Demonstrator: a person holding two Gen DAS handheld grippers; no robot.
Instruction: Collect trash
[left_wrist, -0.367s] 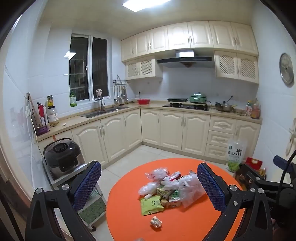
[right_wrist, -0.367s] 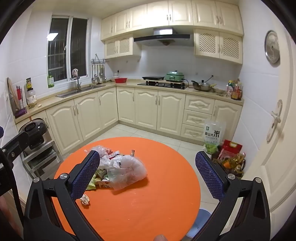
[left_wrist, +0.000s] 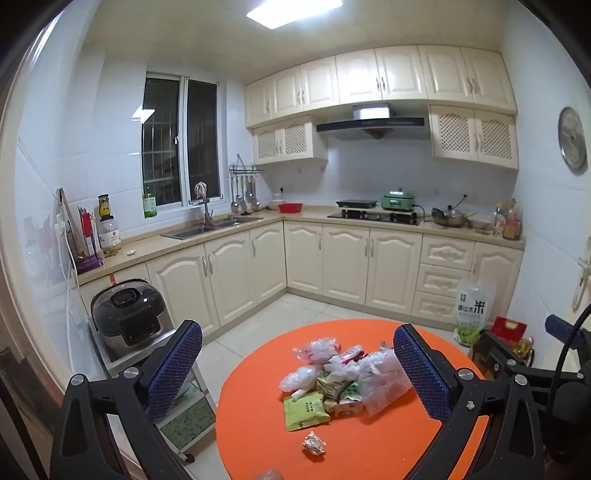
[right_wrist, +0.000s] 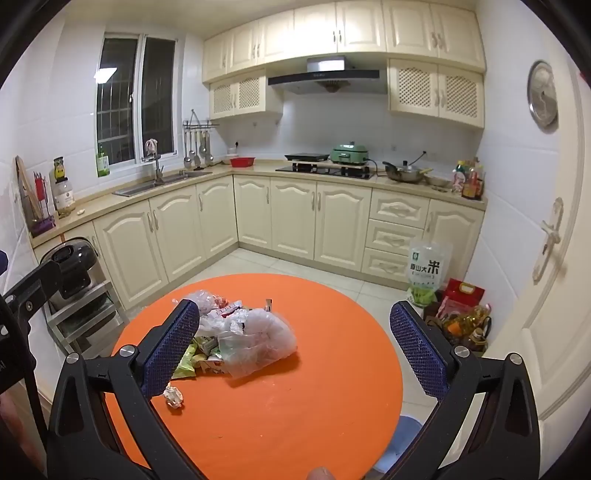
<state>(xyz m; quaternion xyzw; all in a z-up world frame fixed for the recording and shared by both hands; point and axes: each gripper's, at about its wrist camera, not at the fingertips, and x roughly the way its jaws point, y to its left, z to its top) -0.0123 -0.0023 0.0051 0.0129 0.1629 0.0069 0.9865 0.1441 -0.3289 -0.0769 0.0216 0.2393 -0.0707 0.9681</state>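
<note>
Trash (left_wrist: 332, 384) sits in one loose heap on the orange table (left_wrist: 369, 454), toward its far-left edge as I look along the right gripper, and nothing from it has been lifted yet, so I judge we're right at the start. My left gripper (left_wrist: 295, 373) hangs above the near edge with its jaws spread wide and nothing between them; my right gripper (right_wrist: 291, 343) is just as wide apart and just as empty. In the heap I can pick out a clear plastic bag (right_wrist: 258, 339) on the side nearest the table's middle, a green packet (left_wrist: 304, 410) at the near edge of the pile, and more wrappers (left_wrist: 343, 358) and crumpled film behind them. A small crumpled ball (left_wrist: 314, 443) lies apart from the heap, closer to the table's near edge. I see no bin or sack on the table, so where all this goes I can't tell from these views. Everything is left to do: each piece has to be gathered, and I'd guess the stray ball or the big bag is the easy first grab.
</note>
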